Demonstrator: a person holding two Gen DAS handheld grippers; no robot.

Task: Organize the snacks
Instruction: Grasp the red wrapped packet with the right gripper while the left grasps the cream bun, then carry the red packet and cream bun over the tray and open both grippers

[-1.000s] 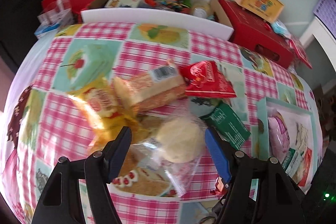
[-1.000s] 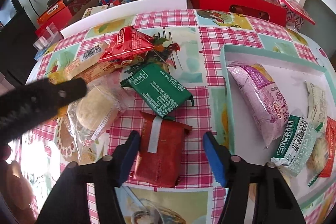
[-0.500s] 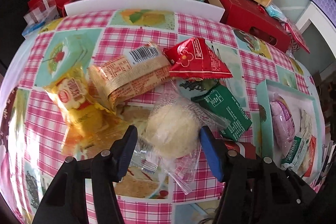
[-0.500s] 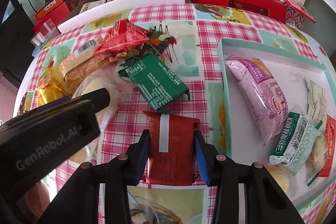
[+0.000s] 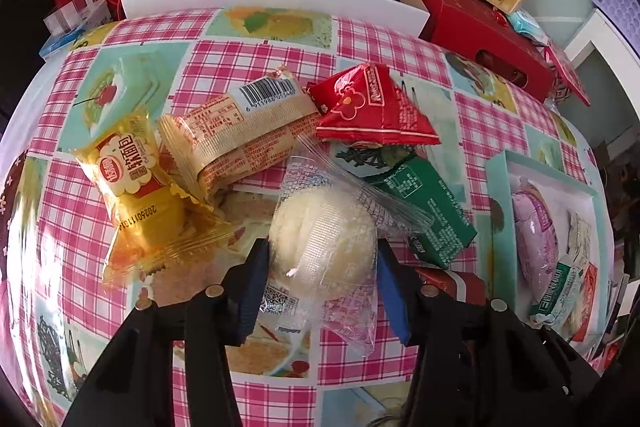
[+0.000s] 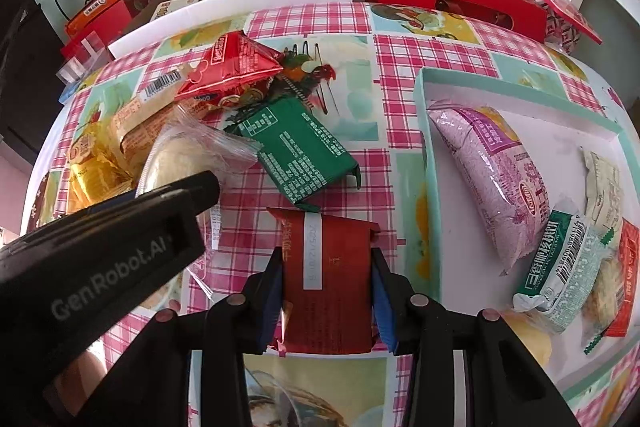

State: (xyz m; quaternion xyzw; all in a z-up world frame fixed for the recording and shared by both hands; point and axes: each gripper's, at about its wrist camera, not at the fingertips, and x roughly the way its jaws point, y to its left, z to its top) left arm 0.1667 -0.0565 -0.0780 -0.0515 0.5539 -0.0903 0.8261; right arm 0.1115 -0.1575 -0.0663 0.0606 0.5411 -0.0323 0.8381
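Snacks lie in a loose heap on the checked tablecloth, left of the teal tray, which already holds a purple bag and several small packets. Judging by that, the tray is the collecting place and the heap is being cleared piece by piece.

Left gripper: fingers close against both sides of the pale bun in clear wrap, apparently pinching it; the wrapper's slack ends stick out beyond the pads. The bun rests on the cloth, between the yellow bread packet and the green packet.

Right gripper: pressed onto the dark red packet, flat on the cloth just left of the tray's rim. Gripped across its width, likely so it lifts level.

Versus a second ago: both claws were spread wide around their targets; each has since narrowed to contact. The left one has also moved forward over the bun.
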